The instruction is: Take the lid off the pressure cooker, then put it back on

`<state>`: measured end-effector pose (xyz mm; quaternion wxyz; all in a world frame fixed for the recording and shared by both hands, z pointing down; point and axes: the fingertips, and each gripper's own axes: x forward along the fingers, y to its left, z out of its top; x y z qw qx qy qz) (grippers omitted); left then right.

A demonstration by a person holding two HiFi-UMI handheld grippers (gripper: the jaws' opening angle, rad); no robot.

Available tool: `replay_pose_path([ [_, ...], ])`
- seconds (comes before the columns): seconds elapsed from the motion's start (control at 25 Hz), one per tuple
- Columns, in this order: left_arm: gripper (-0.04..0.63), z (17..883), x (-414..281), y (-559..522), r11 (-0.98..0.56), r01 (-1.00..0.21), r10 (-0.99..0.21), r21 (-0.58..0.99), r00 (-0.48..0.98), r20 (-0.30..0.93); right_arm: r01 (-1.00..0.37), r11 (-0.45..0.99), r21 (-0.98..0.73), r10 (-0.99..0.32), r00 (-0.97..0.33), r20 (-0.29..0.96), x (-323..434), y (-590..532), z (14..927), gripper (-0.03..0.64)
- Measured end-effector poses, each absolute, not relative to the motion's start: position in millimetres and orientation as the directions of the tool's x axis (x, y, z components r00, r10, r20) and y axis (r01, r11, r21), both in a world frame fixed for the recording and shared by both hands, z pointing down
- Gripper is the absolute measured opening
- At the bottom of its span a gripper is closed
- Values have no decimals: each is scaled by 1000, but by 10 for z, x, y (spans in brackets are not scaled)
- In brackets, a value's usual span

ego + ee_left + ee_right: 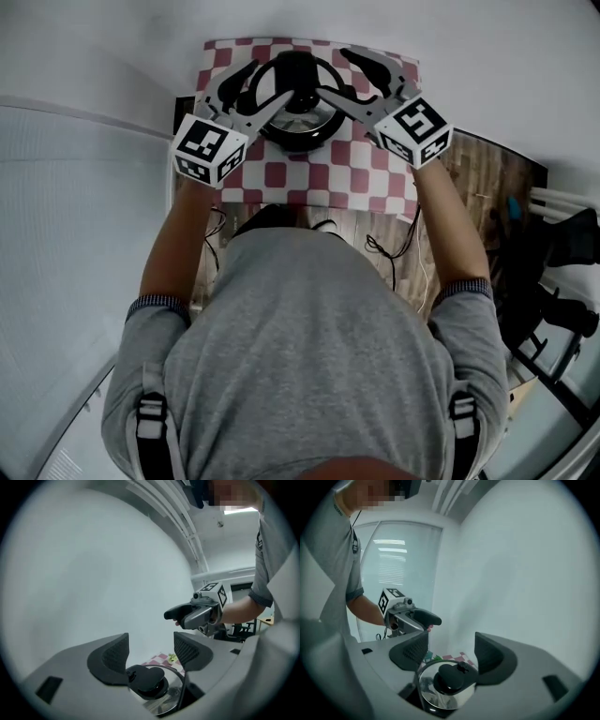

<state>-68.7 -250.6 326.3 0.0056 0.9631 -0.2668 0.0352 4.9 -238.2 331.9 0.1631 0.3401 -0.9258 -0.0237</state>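
One table [480, 173] carries one red-and-white checkered cloth [319, 178]. One pressure cooker [302, 141] stands on the cloth, its one lid [449, 679] seated on top. Two grippers hang over the cooker, the left gripper [149, 656] and the right gripper [450, 653]. Each has its jaws apart, clamps nothing, and partly screens the cooker's rim.

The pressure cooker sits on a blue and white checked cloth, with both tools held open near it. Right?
Not quite: the head view shows the cloth is red and white checked. The rest holds: the pressure cooker sits on it, and the left tool and right tool are both open near it.
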Motion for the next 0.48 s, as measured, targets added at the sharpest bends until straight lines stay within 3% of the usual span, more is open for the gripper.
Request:
replay_pose_path([
  [0.24, 229, 3165, -678, -2054, -850, -526, -526, -1, 850, -40, -699, 712, 74, -702, -704, 109, 42, -1839, 3196, 207],
  [0.48, 113, 3165, -773, -1696, -813, -581, -574, -32, 810, -119, -747, 656, 105, -753, -658, 17, 49, -1424, 3204, 99],
])
